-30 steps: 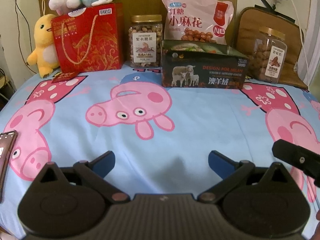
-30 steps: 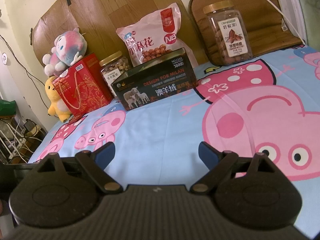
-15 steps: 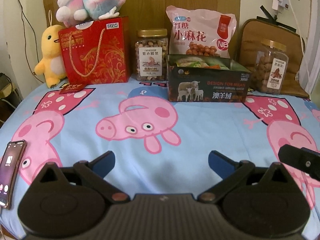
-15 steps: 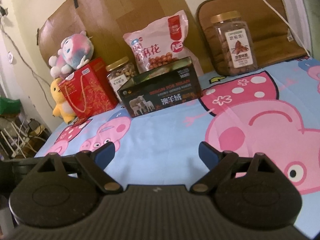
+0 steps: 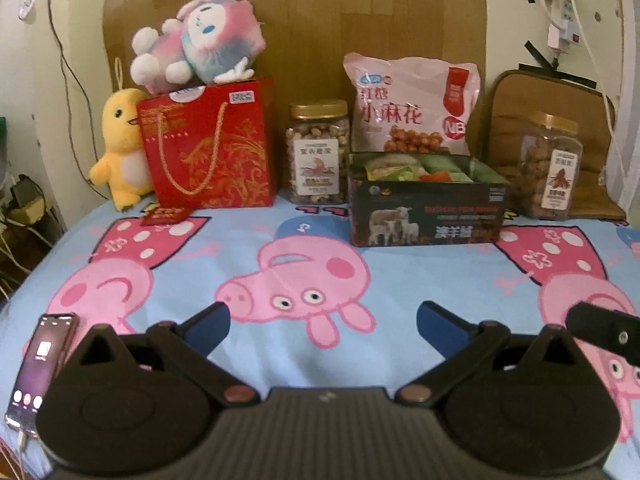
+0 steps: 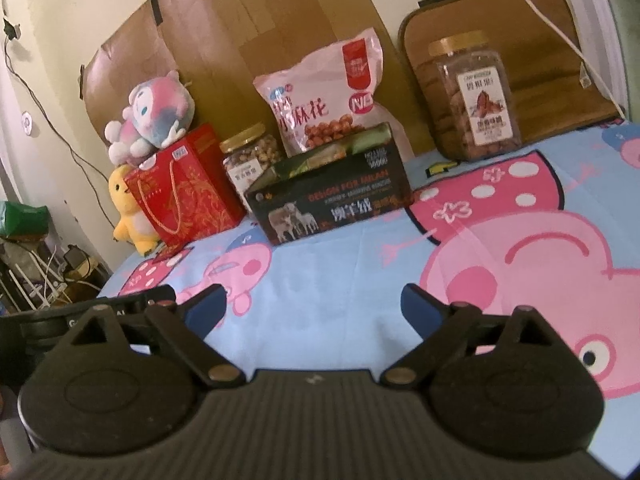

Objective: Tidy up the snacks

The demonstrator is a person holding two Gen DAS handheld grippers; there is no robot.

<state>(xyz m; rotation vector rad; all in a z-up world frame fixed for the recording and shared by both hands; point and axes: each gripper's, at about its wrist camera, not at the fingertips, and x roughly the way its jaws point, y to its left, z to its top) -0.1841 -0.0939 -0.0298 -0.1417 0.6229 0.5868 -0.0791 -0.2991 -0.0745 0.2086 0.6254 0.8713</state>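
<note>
A dark open box (image 5: 426, 216) (image 6: 332, 204) holding snack packets stands at the back of the bed. Behind it leans a pink snack bag (image 5: 412, 108) (image 6: 324, 100). A nut jar (image 5: 318, 152) (image 6: 250, 162) stands left of the box, and a second jar (image 5: 550, 168) (image 6: 472, 98) stands to its right. A red gift bag (image 5: 210, 146) (image 6: 182, 192) is further left. My left gripper (image 5: 322, 320) and my right gripper (image 6: 314, 306) are both open and empty, low over the sheet, well short of the snacks.
A pink plush (image 5: 200, 50) lies on the gift bag, with a yellow duck plush (image 5: 122, 148) beside it. A phone (image 5: 42, 368) lies at the bed's left edge. A brown cushion (image 5: 560, 136) leans at the back right. Cables hang on the walls.
Both grippers have drawn back and tilted up, so the snacks sit lower and farther in view. Both stay open. No object on the bed has moved.
</note>
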